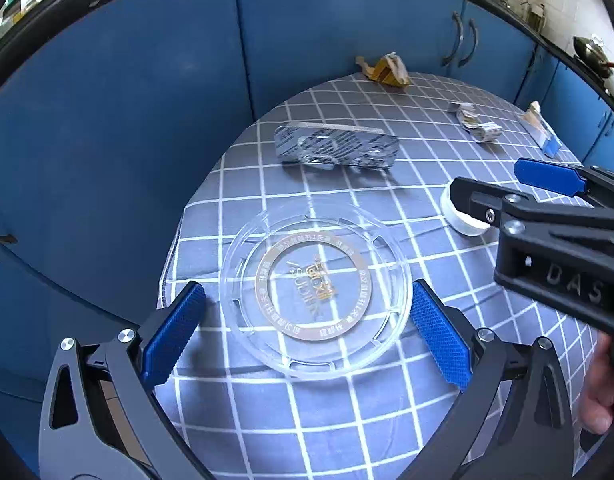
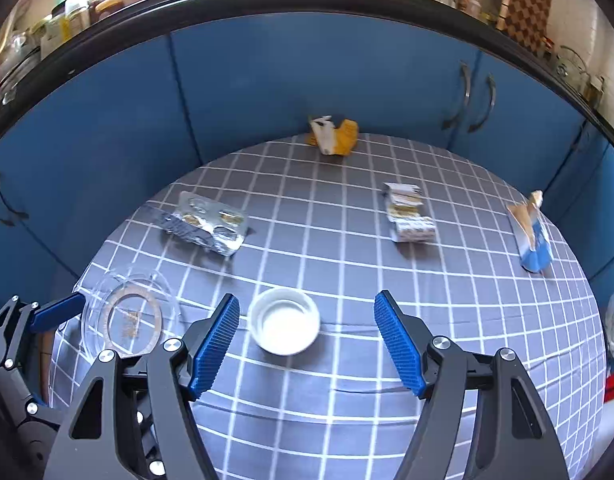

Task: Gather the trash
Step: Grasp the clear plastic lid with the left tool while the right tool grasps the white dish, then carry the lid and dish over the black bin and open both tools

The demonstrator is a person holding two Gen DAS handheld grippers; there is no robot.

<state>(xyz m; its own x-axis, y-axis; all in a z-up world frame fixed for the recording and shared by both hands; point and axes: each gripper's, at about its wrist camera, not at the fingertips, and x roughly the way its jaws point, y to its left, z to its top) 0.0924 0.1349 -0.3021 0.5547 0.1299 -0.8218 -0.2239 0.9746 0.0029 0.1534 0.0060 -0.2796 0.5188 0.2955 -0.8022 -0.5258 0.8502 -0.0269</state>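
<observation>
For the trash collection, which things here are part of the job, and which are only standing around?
Part of the job:
- clear plastic lid
- white cap
- foil blister pack
- yellow wrapper
- crumpled label strip
- blue-white carton piece

Only around:
- checked tablecloth
- blue cabinets
- checkered board on the counter

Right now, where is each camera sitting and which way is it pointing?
Left wrist: on the left gripper, angled down at the clear plastic lid; its blue fingers and a hand show.
Right wrist: on the right gripper, angled down at the white cap; its fingers show.
Shared: lid, cap, blister pack, checked tablecloth.
</observation>
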